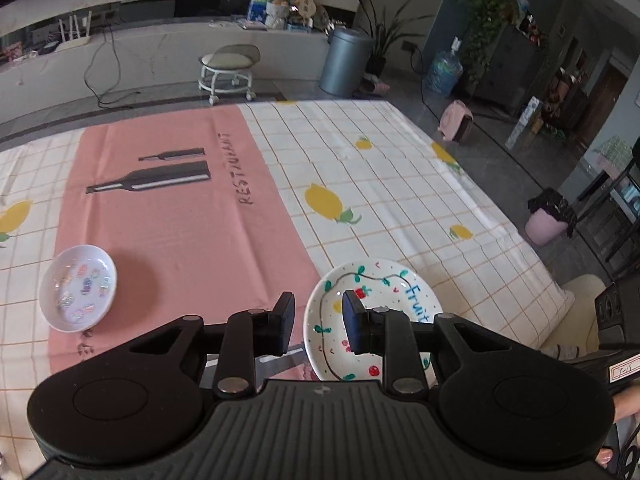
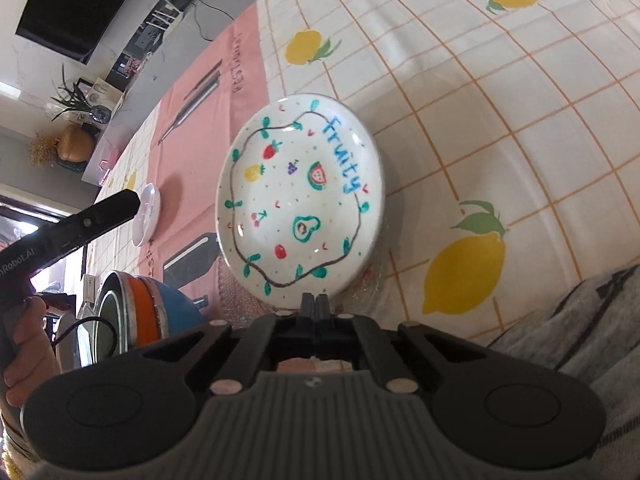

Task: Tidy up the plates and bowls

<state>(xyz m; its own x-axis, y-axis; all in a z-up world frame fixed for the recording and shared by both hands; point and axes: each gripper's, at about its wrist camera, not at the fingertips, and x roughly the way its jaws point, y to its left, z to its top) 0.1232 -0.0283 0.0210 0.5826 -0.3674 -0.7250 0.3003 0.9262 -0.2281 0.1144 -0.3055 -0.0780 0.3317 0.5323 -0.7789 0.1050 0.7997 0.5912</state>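
A white plate (image 2: 300,192) painted with fruit and the word "Fruity" lies on the tablecloth right ahead of my right gripper (image 2: 315,300). The right jaws are pressed together at the plate's near rim, gripping it. In the left wrist view the same plate (image 1: 384,292) shows below and to the right of my left gripper (image 1: 319,304), which hangs above the cloth with its jaws apart and nothing between them. A small white dish (image 1: 78,288) with coloured spots sits on the pink cloth to the left. A stack of blue and orange bowls (image 2: 152,312) stands at the near left.
The table (image 1: 400,184) carries a checked lemon cloth and a pink placemat (image 1: 180,216). Something clear and crinkled (image 2: 374,280) peeks out under the plate's near edge. A hand (image 2: 24,340) holds the left gripper (image 2: 134,202). The table's right edge drops to the floor.
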